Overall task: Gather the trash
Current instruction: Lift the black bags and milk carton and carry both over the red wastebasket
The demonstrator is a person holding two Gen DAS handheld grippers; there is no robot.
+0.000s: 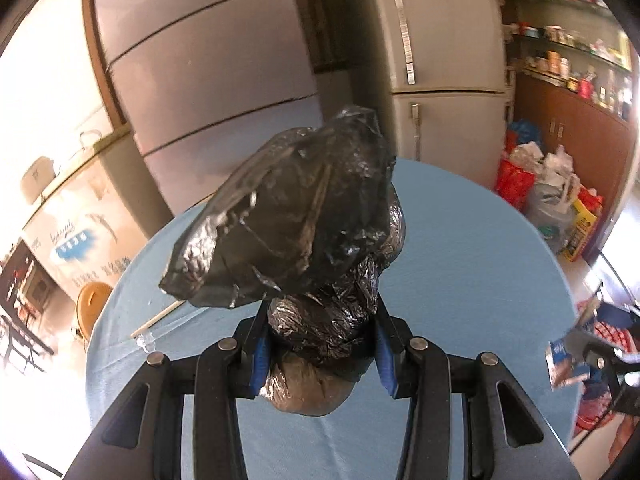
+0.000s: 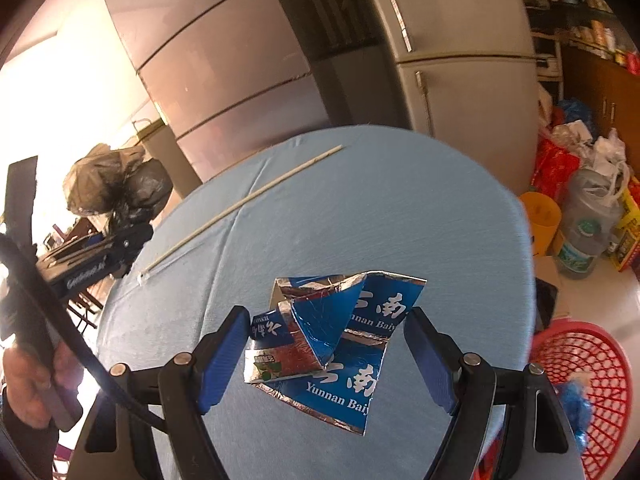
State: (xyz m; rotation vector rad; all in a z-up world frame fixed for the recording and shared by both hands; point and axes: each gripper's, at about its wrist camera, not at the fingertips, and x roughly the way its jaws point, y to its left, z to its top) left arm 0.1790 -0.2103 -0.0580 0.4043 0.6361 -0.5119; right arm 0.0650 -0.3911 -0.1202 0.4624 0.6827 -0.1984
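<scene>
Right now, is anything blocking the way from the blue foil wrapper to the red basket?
Nothing visible does. The blue foil wrapper is held in the right gripper above the table; the red basket stands open past the table's edge to the right.

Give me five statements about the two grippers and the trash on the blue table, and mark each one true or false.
1. The left gripper is shut on the black plastic bag. True.
2. The right gripper holds a wooden stick. False: the crumpled blue carton sits between its fingers, though whether the pads press it is unclear.
3. A thin stick lies on the blue table. True.
4. The red basket stands on the table. False: it sits below the table's edge, at lower right of the right wrist view.
5. The black plastic bag lies flat on the table. False: it is lifted, held up in the left gripper.
</scene>
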